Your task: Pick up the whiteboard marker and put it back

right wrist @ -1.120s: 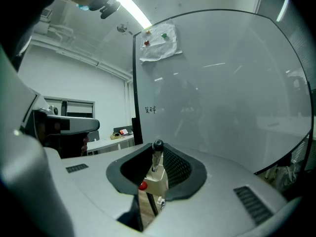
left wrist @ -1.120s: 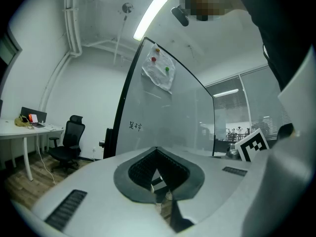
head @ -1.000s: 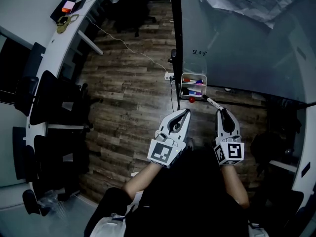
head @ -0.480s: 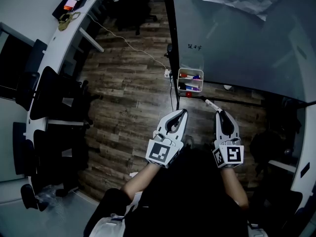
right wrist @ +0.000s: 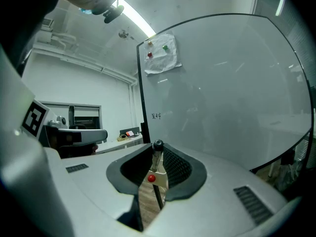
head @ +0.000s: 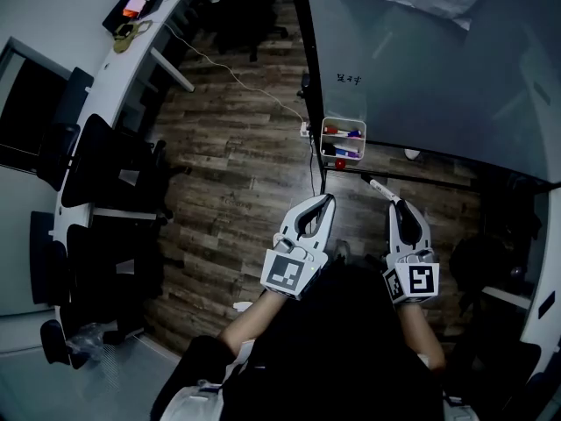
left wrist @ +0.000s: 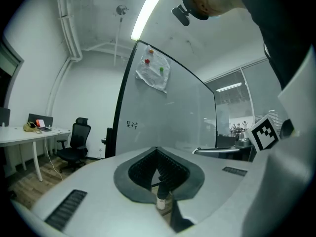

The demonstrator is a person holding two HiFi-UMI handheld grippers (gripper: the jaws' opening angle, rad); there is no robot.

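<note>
Head view: right gripper [head: 399,205] grips the whiteboard marker [head: 378,186], likely mid-return.
Next move: reach far-left to the basket [head: 344,131]; left gripper [head: 330,199] clenched, empty.

The floor [head: 237,174] is showing weathered, matt wood planks, while the whiteboard [head: 438,77] is gleaming smooth and glossy, with crinkled paper [left wrist: 154,73] hanging on it. The left gripper [head: 328,198] and right gripper [head: 396,202] are wearing matt pale plastic shells with dark ribbed rubbery pads [right wrist: 174,168]. The whiteboard marker [head: 377,185] is looking like smooth plastic, and so is the white holder [head: 344,122]
</note>
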